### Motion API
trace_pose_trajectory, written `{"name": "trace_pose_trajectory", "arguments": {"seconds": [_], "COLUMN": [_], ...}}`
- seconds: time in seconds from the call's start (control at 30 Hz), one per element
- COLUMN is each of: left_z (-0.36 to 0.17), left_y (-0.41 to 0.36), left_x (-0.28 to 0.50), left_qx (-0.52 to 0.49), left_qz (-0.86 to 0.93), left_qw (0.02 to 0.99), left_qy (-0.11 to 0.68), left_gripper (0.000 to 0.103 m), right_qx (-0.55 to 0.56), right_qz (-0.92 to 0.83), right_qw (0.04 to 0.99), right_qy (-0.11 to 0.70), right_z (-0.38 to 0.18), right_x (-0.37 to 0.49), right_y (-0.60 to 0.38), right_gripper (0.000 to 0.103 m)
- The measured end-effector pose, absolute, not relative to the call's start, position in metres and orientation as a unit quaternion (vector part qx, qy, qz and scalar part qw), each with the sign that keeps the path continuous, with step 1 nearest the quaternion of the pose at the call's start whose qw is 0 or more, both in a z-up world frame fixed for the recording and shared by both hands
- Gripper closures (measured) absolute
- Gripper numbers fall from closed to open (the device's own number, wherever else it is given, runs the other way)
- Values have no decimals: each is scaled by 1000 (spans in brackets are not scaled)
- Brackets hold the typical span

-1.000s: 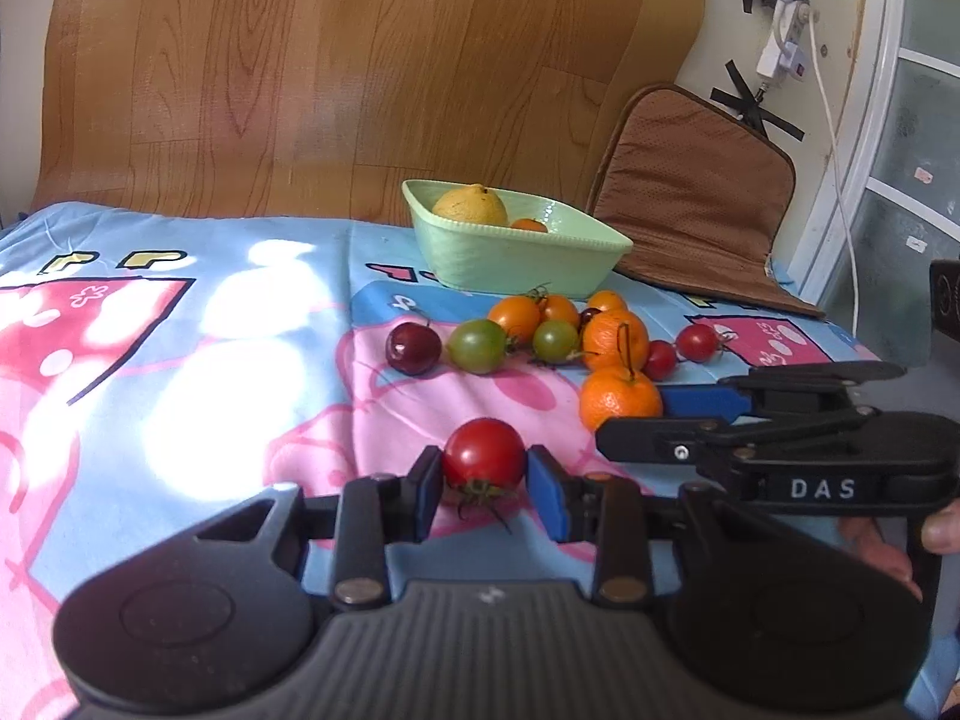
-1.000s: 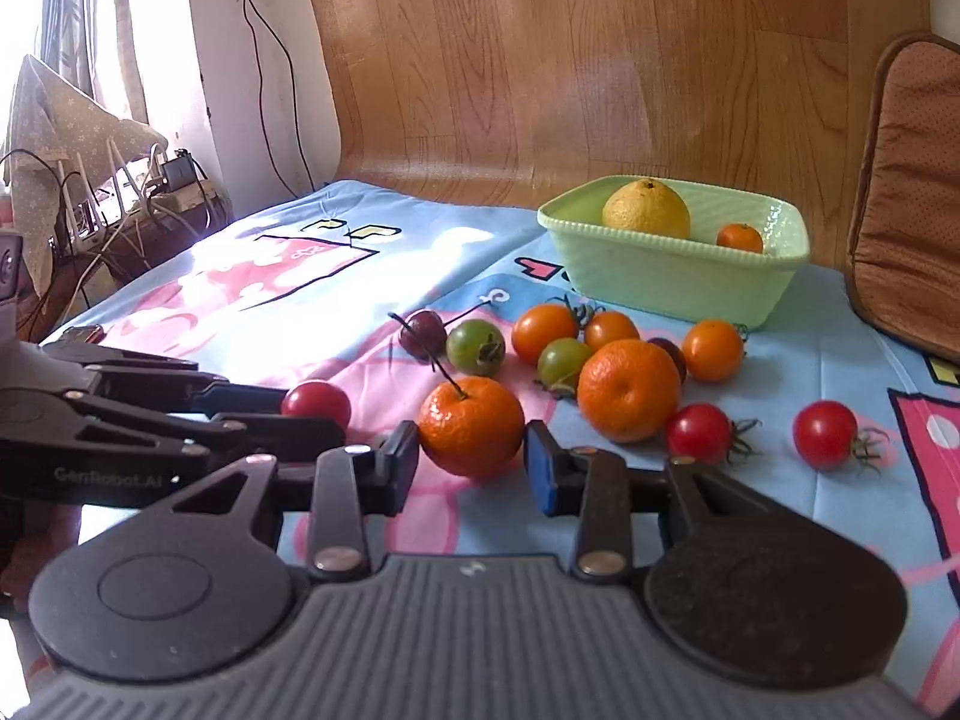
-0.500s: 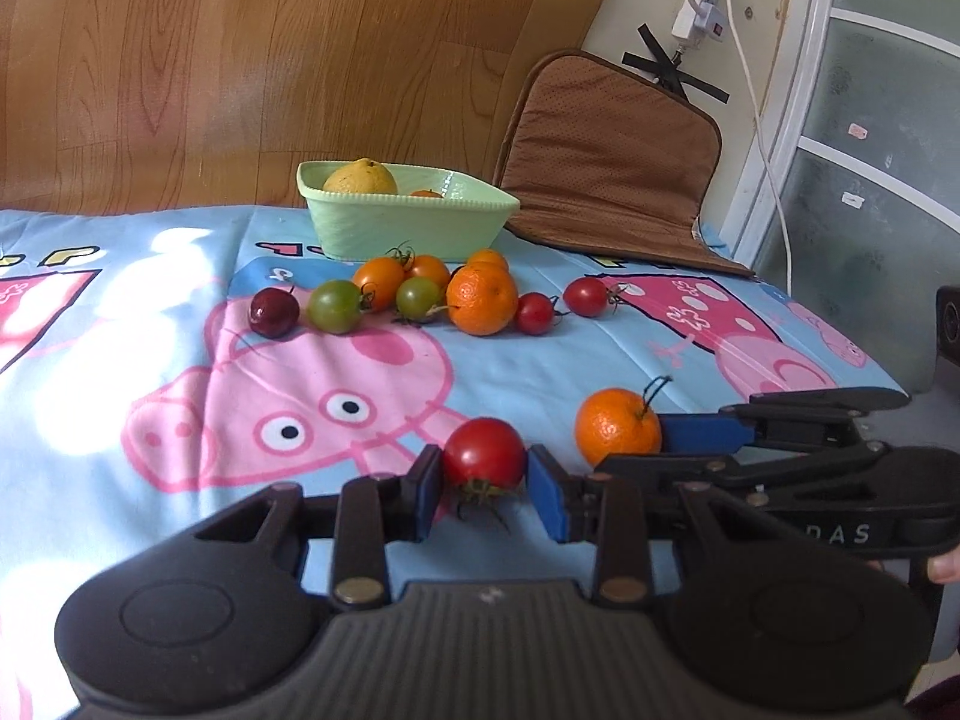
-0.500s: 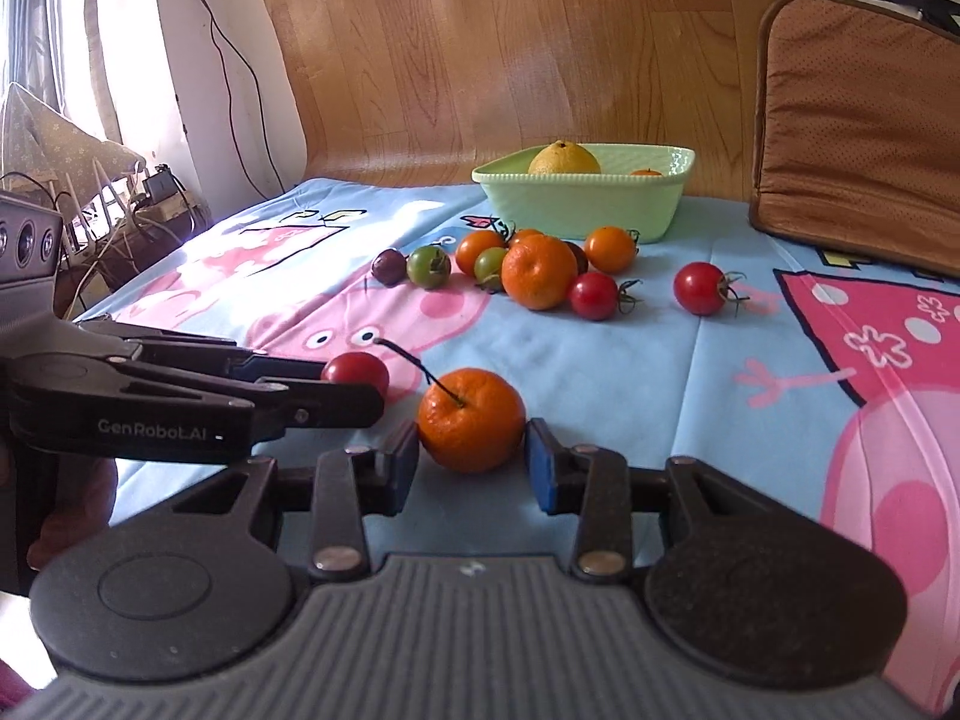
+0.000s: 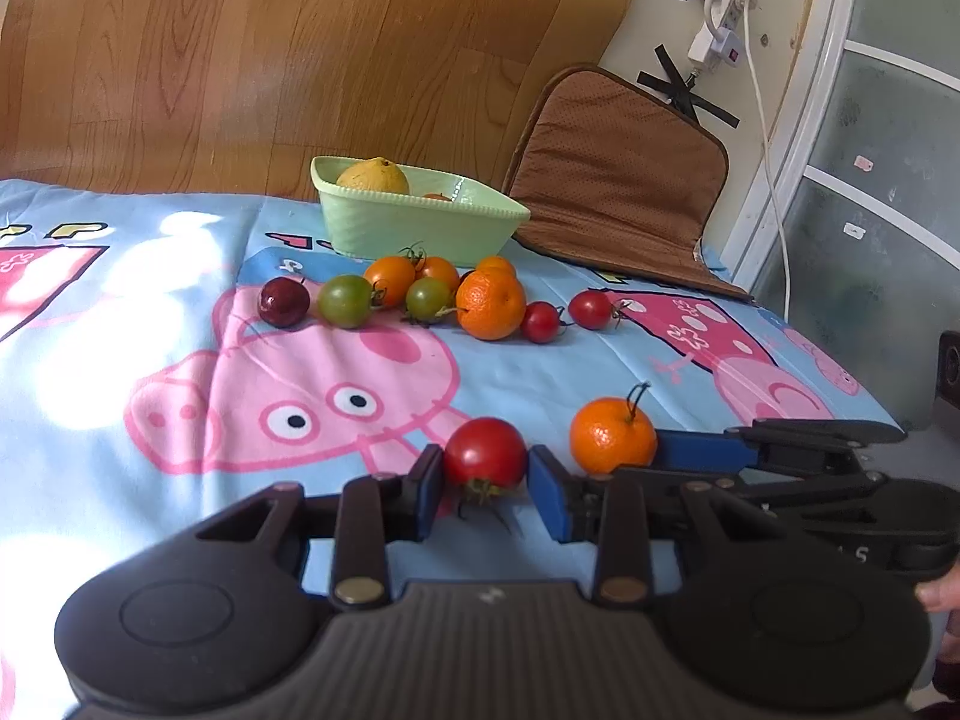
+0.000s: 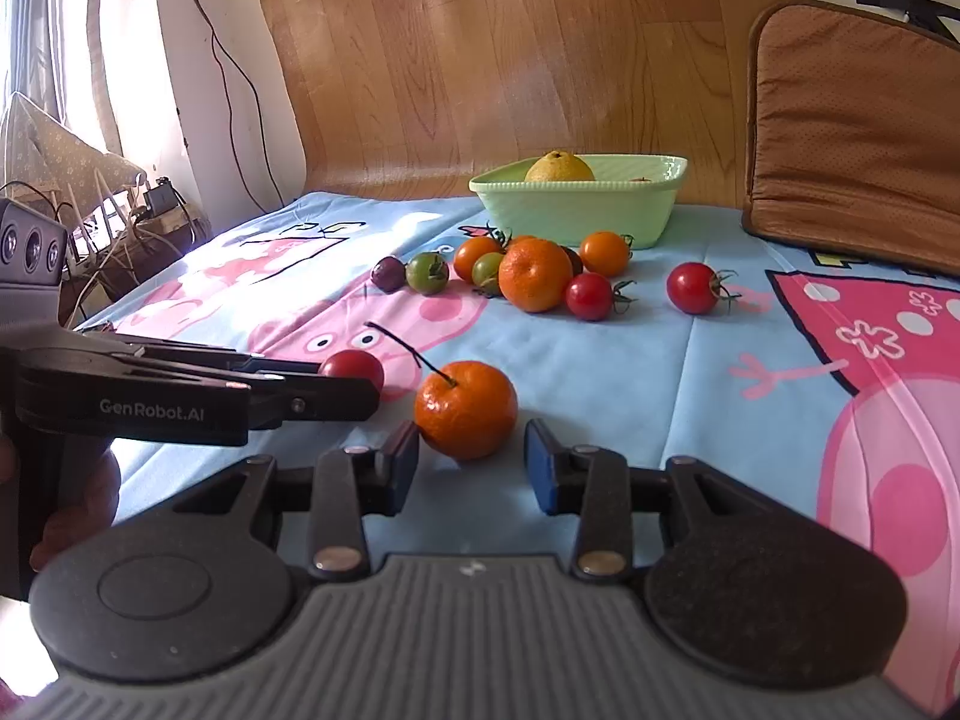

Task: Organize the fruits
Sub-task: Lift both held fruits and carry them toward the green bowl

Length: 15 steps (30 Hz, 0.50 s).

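Observation:
My left gripper (image 5: 486, 480) is shut on a red tomato (image 5: 485, 452) low over the blue cartoon cloth; the tomato also shows in the right wrist view (image 6: 351, 367). My right gripper (image 6: 471, 465) stands open around a stemmed mandarin (image 6: 466, 408) that rests on the cloth, with a gap at the right pad; the mandarin also shows in the left wrist view (image 5: 612, 434). A green bowl (image 5: 420, 225) at the back holds a yellow citrus (image 5: 373, 176) and a small orange fruit.
A cluster of tomatoes and a mandarin (image 5: 489, 303) lies in front of the bowl, with a dark plum (image 5: 283, 301) at its left and two red tomatoes (image 6: 693, 287) at its right. A brown cushion (image 5: 618, 180) leans at the back right. Cables hang on the walls.
Both grippers came back from the fruit cluster toward the cloth's near edge. The right jaws opened and the mandarin now sits on the cloth. The left still grips the tomato.

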<state>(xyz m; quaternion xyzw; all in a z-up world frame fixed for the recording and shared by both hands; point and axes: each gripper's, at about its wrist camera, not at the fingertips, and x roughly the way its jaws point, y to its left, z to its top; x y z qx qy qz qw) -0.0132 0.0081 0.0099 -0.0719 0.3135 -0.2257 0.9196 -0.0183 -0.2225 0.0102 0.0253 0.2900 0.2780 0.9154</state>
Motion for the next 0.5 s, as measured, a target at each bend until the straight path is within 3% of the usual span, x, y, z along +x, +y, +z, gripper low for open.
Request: {"name": "trace_pose_trajectory", "arguments": {"seconds": [0.5], "left_z": [12], "left_y": [9], "left_x": [-11], "left_qx": [-68], "left_qz": [-224], "left_qw": [920], "left_qy": [314], "left_gripper": [72], "right_qx": [27], "right_qz": [278], "right_qw": [917], "right_qy": [286], "right_z": [13], "right_x": [-19], "right_y": [-221], "right_gripper": [67]}}
